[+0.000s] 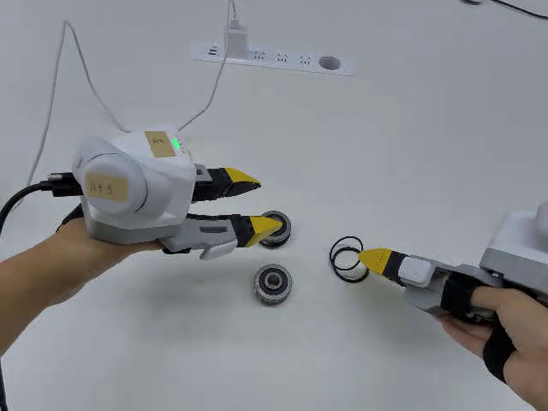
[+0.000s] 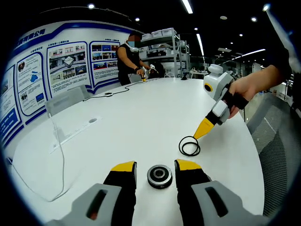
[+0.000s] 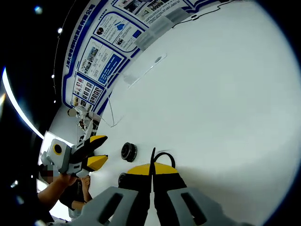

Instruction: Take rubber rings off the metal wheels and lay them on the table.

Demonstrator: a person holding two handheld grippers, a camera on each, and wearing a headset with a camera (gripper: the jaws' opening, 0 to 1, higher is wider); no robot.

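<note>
Two metal wheels lie on the white table: one (image 1: 277, 229) beside my left gripper's lower fingertip, one (image 1: 273, 283) nearer me. My left gripper (image 1: 255, 204) is open; in its own view a wheel (image 2: 160, 176) sits between the jaws of the left gripper (image 2: 155, 165), untouched. Two thin black rubber rings (image 1: 347, 257) lie overlapping to the right. My right gripper (image 1: 370, 257) is shut, its tip at the rings' right edge. In the right gripper view a black ring (image 3: 160, 155) runs out from between the shut tips of the right gripper (image 3: 151, 167).
A white power strip (image 1: 274, 58) with a plugged charger lies at the table's far side, and its cable (image 1: 64, 77) trails to the left. In the left gripper view another person (image 2: 129, 59) works at the far end of the table.
</note>
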